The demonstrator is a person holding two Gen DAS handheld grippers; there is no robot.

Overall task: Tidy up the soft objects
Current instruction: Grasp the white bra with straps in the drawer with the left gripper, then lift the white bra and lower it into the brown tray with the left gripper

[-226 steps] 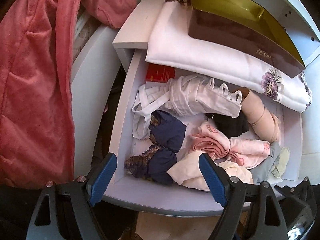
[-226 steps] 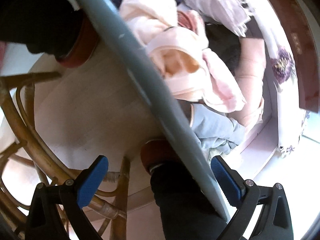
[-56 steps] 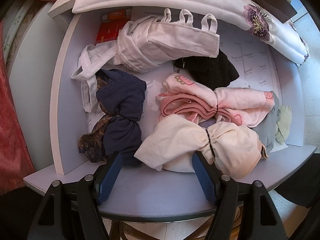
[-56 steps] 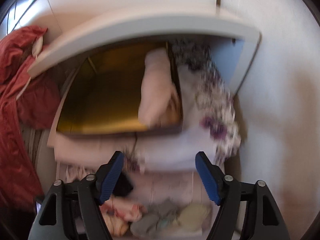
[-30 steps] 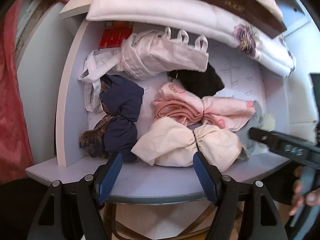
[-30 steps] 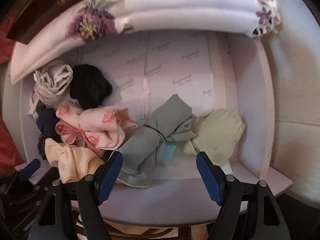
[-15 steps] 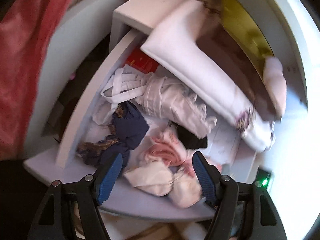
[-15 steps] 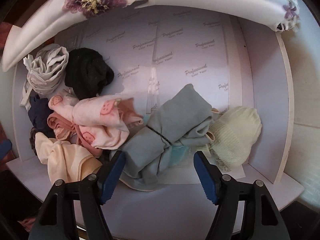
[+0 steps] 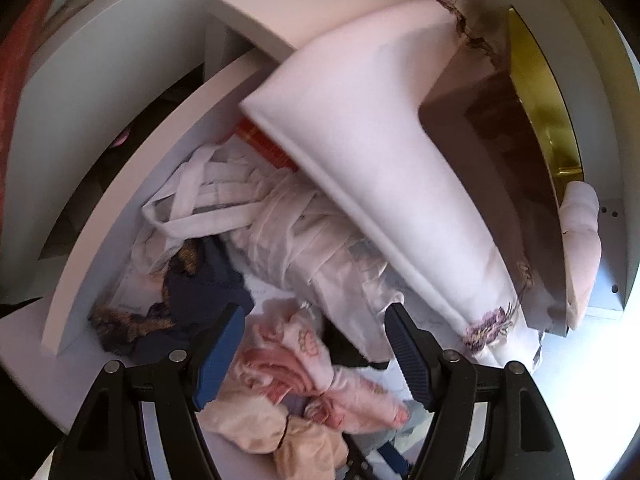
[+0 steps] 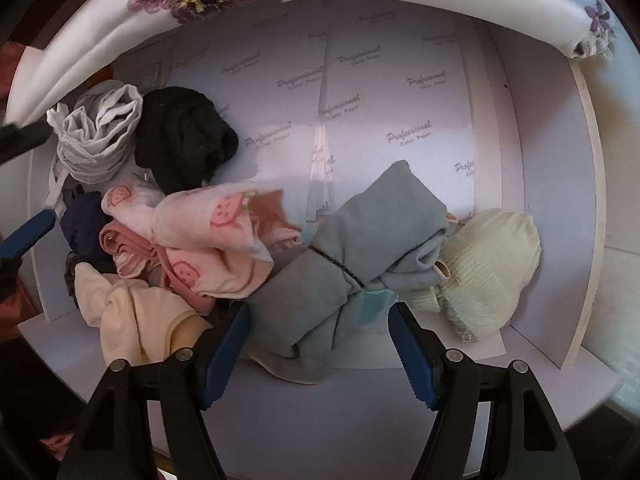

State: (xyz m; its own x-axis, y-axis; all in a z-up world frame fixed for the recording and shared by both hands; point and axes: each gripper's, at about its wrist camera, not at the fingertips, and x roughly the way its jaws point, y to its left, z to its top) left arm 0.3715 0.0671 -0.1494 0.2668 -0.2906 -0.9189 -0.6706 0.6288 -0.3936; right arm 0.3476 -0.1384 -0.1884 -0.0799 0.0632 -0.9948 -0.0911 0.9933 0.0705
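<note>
Both grippers, left gripper point(image 9: 310, 336) and right gripper point(image 10: 320, 336), hung apart and empty over the drawer point(image 10: 400, 120), its grey bundle point(image 10: 348, 264) and neighbours seemingly unsorted

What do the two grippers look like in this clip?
Both match. The left gripper and right gripper each have two black, angular arms with triangular cut-outs and silver screw heads. The jaws carry blue ribbed pads. No cables, markings or sleeves show in either wrist view.
</note>
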